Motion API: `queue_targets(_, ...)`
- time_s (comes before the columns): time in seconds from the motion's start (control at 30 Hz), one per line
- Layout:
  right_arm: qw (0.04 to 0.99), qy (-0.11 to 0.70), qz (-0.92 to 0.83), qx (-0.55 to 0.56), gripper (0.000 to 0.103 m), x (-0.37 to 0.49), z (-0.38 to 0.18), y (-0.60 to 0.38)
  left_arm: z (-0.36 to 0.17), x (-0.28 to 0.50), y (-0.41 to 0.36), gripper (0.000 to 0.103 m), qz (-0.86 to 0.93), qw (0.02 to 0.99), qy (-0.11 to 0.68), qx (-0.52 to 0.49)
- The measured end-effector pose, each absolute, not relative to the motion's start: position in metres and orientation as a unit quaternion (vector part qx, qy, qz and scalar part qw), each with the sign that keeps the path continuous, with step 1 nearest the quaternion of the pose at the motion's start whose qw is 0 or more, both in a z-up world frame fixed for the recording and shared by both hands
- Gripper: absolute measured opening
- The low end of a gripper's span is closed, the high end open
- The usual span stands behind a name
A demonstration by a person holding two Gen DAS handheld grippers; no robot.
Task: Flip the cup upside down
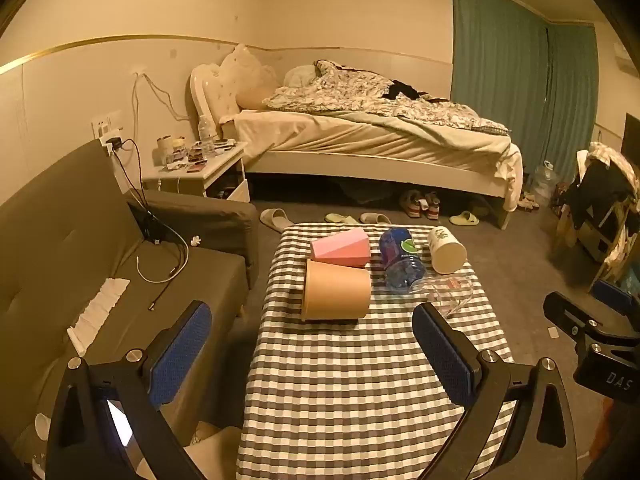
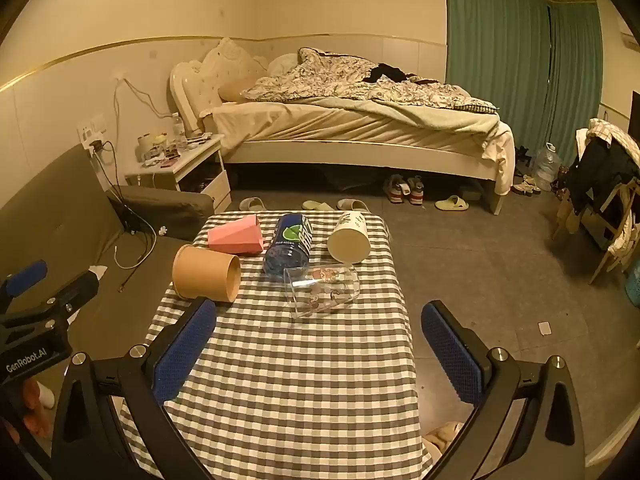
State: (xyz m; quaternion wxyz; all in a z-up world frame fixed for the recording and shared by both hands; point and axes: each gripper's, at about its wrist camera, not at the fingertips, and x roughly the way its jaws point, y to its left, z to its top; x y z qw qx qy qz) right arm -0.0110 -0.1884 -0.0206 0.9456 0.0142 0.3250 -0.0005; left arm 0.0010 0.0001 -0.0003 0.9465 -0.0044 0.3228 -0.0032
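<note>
While both of my tools hover above the near end of the checked counter (image 2: 280,380), five vessels lie on their sides toward its far end. Left to right in the right wrist view: tan paper cup (image 2: 206,273) at the left edge, pink cup (image 2: 236,236) behind it, blue bottle (image 2: 290,246) at the centre, clear glass cup (image 2: 324,288) just in front of the bottle, white paper cup (image 2: 349,238) near the far right corner. Which cup the task means I cannot tell; the tan cup lies nearest my left fingers (image 1: 182,354), the glass cup nearest my right fingers (image 2: 452,354). To flip well, I judge the fingers should close across the cup's side wall at mid-height, lightly enough not to crush paper, then lift, turn the mouth down and set the rim flat on the counter. Left gripper (image 1: 312,356): fingers spread wide, holding and touching nothing. Right gripper (image 2: 318,354): likewise wide apart and empty.
</note>
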Motion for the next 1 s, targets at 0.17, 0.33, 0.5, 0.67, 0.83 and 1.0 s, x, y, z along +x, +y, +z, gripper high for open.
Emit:
queue_targets(0.17, 0.945, 0.327, 0.002, 0.014, 0.103, -0.011, -0.020, -0.186, 0.001, 0.003, -0.001, 0.103, -0.013, 0.946, 0.323, -0.006)
queue_targets(0.33, 0.946, 0.323, 0.003, 0.021, 0.103, -0.015, -0.022, -0.195, -0.002, -0.004, 0.004, 0.103, 0.002, 0.950, 0.312, -0.007)
queue_targets(0.5, 0.945, 0.325, 0.002, 0.022, 0.103, -0.015, -0.021, -0.193, 0.001, -0.005, 0.004, 0.103, 0.003, 0.950, 0.313, -0.006)
queue_targets(0.67, 0.945, 0.325, 0.002, 0.022, 0.103, -0.015, -0.016, -0.196, 0.001, -0.003, 0.006, 0.103, 0.002, 0.950, 0.313, -0.007)
queue_targets(0.83, 0.945, 0.327, -0.004, 0.024, 0.103, -0.015, -0.019, -0.195, 0.004, -0.003, 0.007, 0.103, 0.004, 0.950, 0.312, -0.008)
queue_targets(1.0, 0.944, 0.329, -0.004, 0.027, 0.103, -0.013, -0.021, -0.197, 0.004, -0.002, 0.007, 0.103, 0.005, 0.950, 0.314, -0.007)
